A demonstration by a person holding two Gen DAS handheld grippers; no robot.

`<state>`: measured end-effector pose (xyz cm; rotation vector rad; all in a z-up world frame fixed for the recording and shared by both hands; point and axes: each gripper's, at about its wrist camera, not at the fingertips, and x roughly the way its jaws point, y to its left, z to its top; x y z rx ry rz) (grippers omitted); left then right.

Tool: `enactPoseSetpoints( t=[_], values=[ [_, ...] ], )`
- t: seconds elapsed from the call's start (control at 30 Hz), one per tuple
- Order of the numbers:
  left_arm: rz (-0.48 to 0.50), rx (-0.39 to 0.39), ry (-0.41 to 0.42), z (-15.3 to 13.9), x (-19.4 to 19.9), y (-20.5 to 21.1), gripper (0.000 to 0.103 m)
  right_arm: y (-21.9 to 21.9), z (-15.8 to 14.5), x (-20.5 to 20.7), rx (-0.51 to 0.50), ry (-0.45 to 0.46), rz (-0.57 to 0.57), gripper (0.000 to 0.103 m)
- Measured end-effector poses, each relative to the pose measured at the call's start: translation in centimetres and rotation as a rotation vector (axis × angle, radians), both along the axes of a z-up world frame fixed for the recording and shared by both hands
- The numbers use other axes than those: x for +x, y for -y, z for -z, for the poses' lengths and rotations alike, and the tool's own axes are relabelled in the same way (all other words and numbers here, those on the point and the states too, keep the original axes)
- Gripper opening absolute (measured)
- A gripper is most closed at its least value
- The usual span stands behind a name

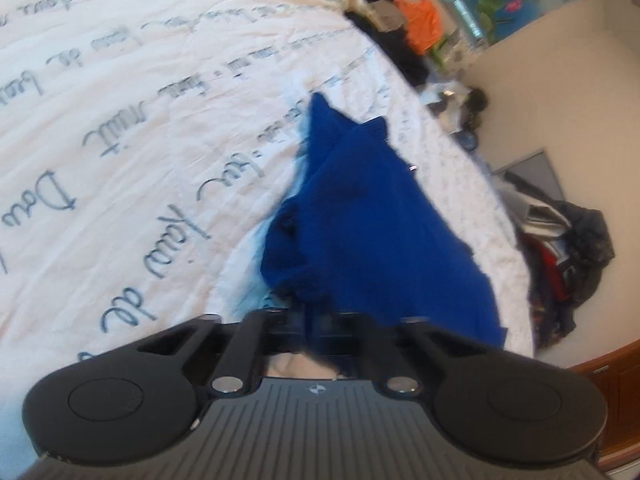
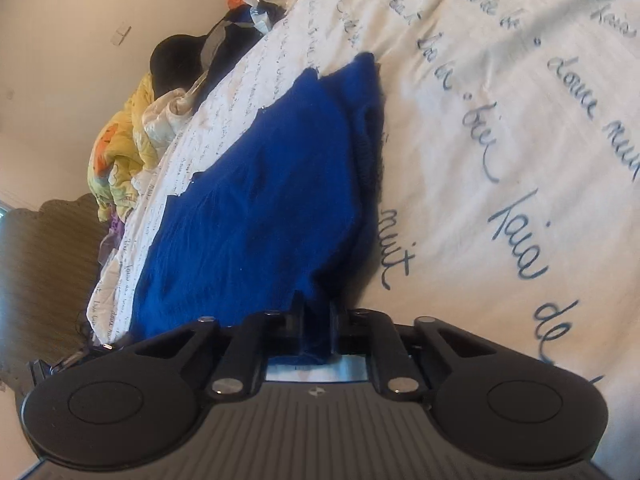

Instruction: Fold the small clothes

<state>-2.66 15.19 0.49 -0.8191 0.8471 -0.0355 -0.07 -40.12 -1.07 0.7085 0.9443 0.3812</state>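
Note:
A deep blue knitted garment [image 1: 360, 220] lies rumpled on a white bedspread [image 1: 120, 80] printed with dark handwriting, near the bed's edge. In the left wrist view, my left gripper [image 1: 316, 316] is shut on the garment's near edge, and blue cloth runs up out of the jaws. The right wrist view shows the same garment [image 2: 260, 200] stretching away over the bedspread [image 2: 500, 80]. My right gripper [image 2: 314, 316] is shut on another part of its near edge, with a strip of blue cloth pinched between the fingers. The fingertips of both grippers are hidden in the fabric.
A heap of dark and red clothes [image 1: 568, 256] lies on the floor past the bed's edge, beside a wooden cabinet [image 1: 616, 380]. An orange bag [image 1: 424, 24] and dark items crowd the far bedside. A yellow patterned blanket [image 2: 116, 152] and a brown woven chair [image 2: 48, 260] stand at the left.

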Motion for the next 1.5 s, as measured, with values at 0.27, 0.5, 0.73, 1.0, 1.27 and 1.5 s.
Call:
enactPoseSetpoints(
  t=[0.27,0.5,0.73,1.0,1.27,1.5],
  values=[
    [0.077,0.187,0.014,-0.8,-3.0,0.1,0.004,3.0,0.1,-1.5,-0.086,-0.001,-0.009,0.006],
    [0.009,0.414,0.263,-7.1,-3.8,1.5,0.079,3.9,-3.9,-1.9,-0.057,0.196,0.133,0.069],
    [0.289,0.648,0.322,-5.7,8.6,11.2,0.088,-5.1,-5.9,10.2,-0.214,0.294,-0.087,0.071],
    [0.324,0.77,0.217,0.0,13.2,9.1,0.103,-6.5,-1.2,11.2,-0.47,0.45,-0.156,0.07],
    [0.397,0.835,0.277,-3.1,16.4,14.3,0.101,-8.7,-6.1,14.0,-0.383,0.477,-0.101,0.082],
    [0.338,0.754,0.205,-0.4,21.3,12.5,0.103,-10.3,-0.8,18.5,-0.534,0.415,-0.127,0.082]
  ],
)
